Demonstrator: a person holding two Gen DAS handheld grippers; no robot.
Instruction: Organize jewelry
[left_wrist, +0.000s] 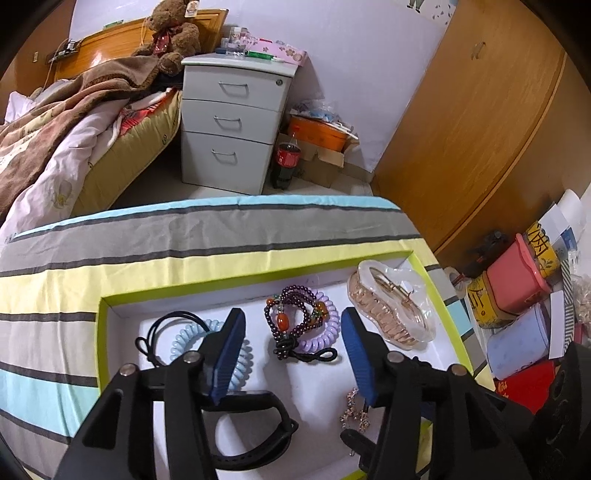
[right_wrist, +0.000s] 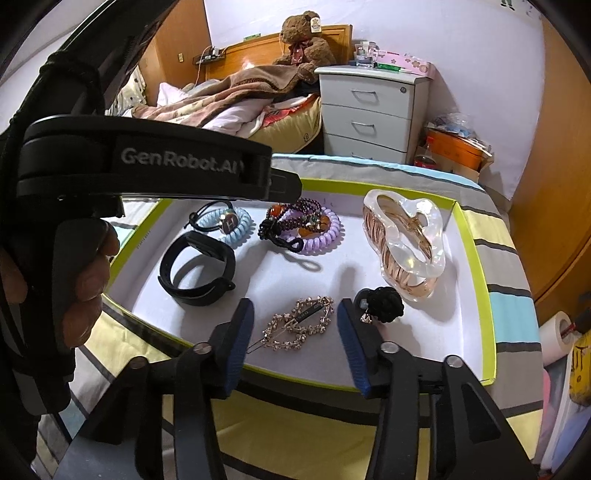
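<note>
1. The white tray (right_wrist: 424, 332) with its lime rim rests on a striped cloth (left_wrist: 184, 258) and holds all the jewelry.
2. The clear hair claw (right_wrist: 404, 243) lies at the tray's right, long axis running near to far.
3. The rhinestone hair clip (right_wrist: 301, 326) lies diagonally, pin end toward the near left.
4. The right gripper (right_wrist: 295, 325) is open and empty, straddling the clip; closing off-centre could skid it.
5. The left gripper (left_wrist: 291, 332) is likewise spread and holding nothing, over the beaded bracelet (left_wrist: 291, 317), which may snag the purple coil hair tie (left_wrist: 325, 325).

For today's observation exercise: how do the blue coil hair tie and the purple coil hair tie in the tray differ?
The blue coil hair tie is pale blue and carries a round metal charm; the purple coil hair tie is lilac with none visible. A beaded bracelet lies on the purple one; a thin black cord touches the blue. Both are spiral coils lying flat in the tray.
</note>
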